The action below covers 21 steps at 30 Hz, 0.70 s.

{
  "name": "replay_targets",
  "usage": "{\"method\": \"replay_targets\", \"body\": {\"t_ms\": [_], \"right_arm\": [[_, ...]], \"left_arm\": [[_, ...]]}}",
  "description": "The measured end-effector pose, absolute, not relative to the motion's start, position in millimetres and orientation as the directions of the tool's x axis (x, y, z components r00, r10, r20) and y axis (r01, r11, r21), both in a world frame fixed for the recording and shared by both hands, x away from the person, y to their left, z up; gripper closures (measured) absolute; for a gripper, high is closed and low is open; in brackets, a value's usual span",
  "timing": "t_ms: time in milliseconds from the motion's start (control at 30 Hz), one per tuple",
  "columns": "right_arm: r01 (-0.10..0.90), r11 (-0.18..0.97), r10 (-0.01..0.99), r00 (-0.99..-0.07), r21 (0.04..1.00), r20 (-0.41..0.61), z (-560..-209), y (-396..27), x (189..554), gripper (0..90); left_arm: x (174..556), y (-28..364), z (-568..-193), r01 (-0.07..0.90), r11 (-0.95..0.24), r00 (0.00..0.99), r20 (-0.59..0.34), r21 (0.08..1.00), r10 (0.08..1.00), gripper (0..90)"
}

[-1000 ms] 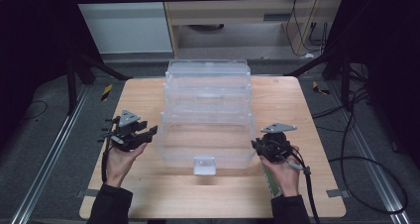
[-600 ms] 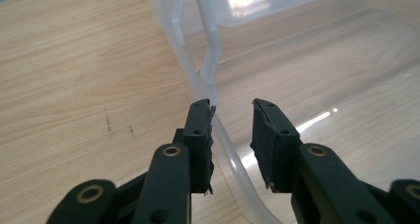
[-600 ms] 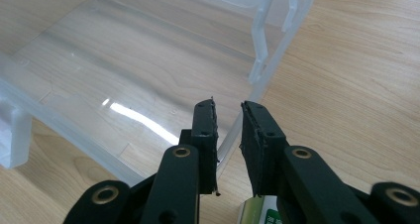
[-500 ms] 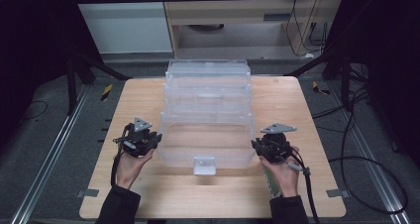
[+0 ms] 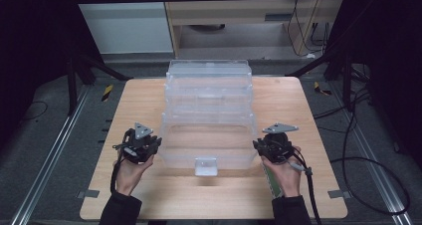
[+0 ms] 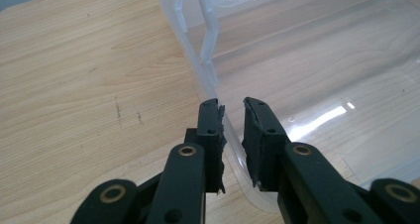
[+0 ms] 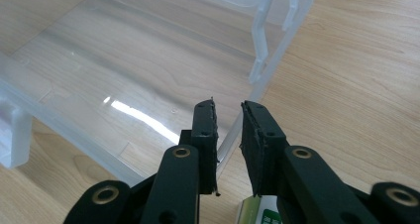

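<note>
Your left gripper (image 6: 233, 135) has just been closing over the clear box's (image 5: 209, 115) left rim, your right gripper (image 7: 229, 135) narrowly straddles its right rim, bare table (image 5: 308, 110) outside.

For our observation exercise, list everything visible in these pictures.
Box: one, clear plastic, middle of table.
Latch: one, whitish, box's near edge.
Table: one, light wood.
Cabinet: one, beige, behind table.
Cables: black, floor at right.
Left gripper: one, black, fingers just closing, box rim between them.
Right gripper: one, black, box rim between its fingers.
</note>
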State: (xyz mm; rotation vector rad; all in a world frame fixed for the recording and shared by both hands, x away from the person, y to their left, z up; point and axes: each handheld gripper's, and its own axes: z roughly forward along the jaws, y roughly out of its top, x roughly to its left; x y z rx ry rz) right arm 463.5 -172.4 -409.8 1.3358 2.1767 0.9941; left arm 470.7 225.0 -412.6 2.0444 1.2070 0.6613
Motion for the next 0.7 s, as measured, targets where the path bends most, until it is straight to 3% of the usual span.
{"method": "replay_targets", "body": {"t_ms": [233,567,700], "right_arm": [[0.608,0.286,0.891,-0.453,0.741,0.028,-409,-172,464,76.7],[0.599,0.266,0.912,-0.41,0.755,0.004,-405,-174,462,62.4],[0.596,0.263,0.916,-0.402,0.758,-0.002,-395,-178,456,56.7]], "left_arm": [[472,224,-412,0.55,-0.378,0.457,0.111,0.745,0.882,76.7],[475,231,-421,0.551,-0.347,0.459,0.072,0.759,0.886,53.7],[475,232,-424,0.547,-0.331,0.457,0.057,0.769,0.887,50.7]]}}
